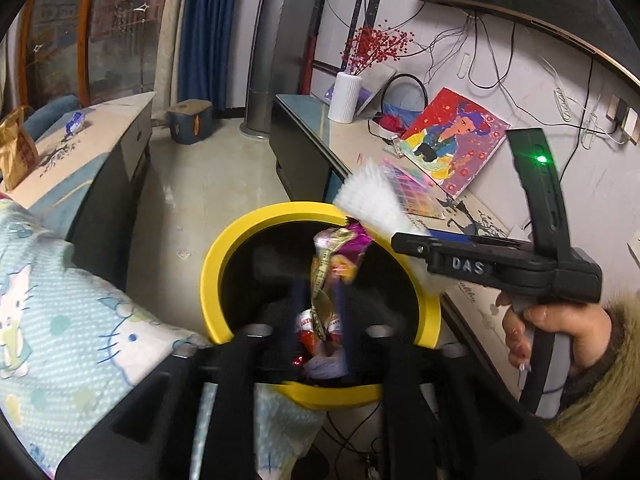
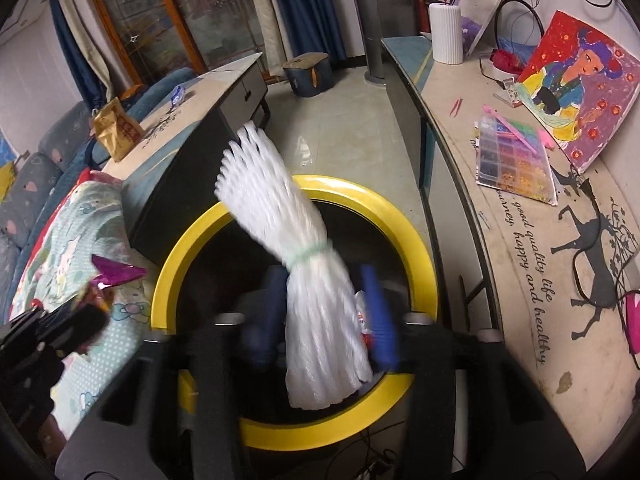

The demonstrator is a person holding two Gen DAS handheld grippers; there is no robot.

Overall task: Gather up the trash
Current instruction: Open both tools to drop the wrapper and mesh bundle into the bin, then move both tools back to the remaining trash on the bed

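A round bin with a yellow rim (image 1: pixel 216 264) and black inside stands on the floor below both grippers; it also shows in the right wrist view (image 2: pixel 412 224). My left gripper (image 1: pixel 320 300) is shut on a crumpled purple and gold snack wrapper (image 1: pixel 340 252) held over the bin's opening. My right gripper (image 2: pixel 326 300) is shut on a white foam net bundle (image 2: pixel 296 248) tied with a green band, also over the opening. The bundle's tip (image 1: pixel 368 192) and the right gripper's body show in the left wrist view.
A long sideboard (image 2: pixel 520 280) on the right carries a bead box (image 2: pixel 516 160), a painting (image 2: pixel 576 84) and a white vase (image 2: pixel 446 34). A low table (image 2: pixel 192 120) with a paper bag (image 2: pixel 116 128) stands left. A Hello Kitty blanket (image 1: pixel 60 312) lies beside the bin.
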